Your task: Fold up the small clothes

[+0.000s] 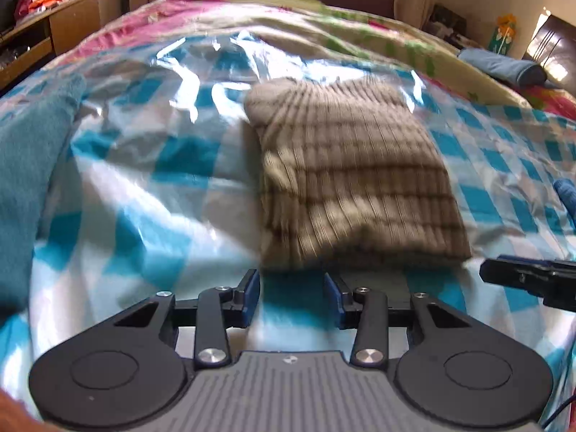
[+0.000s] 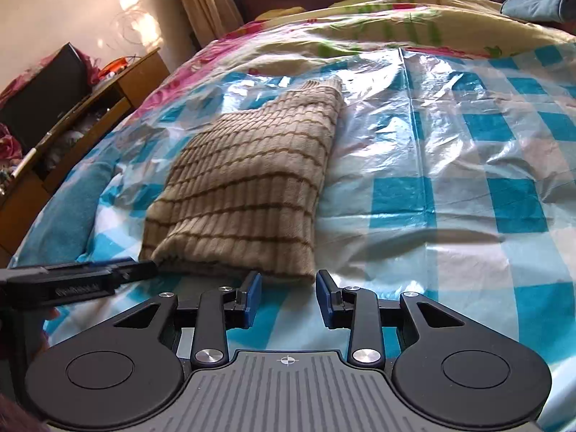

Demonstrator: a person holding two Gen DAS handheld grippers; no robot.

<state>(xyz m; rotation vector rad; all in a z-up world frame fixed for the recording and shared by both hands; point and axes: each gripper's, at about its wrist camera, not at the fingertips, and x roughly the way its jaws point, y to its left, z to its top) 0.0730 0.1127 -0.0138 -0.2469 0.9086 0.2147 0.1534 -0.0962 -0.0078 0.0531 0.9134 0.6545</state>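
Observation:
A beige ribbed knit garment with thin brown stripes [image 1: 352,176] lies folded on the blue-and-white checked plastic sheet [image 1: 151,187]. It also shows in the right wrist view [image 2: 248,194]. My left gripper [image 1: 292,282] is open and empty, just short of the garment's near edge. My right gripper [image 2: 288,284] is open and empty at the garment's near right corner. The right gripper shows at the right edge of the left wrist view [image 1: 529,277]. The left gripper shows at the left edge of the right wrist view [image 2: 82,277].
A teal towel [image 1: 28,165] lies at the sheet's left edge. A floral bedspread [image 1: 223,18] covers the bed beyond. A blue cloth roll [image 1: 504,66] lies far right. A wooden cabinet [image 2: 82,108] stands left of the bed.

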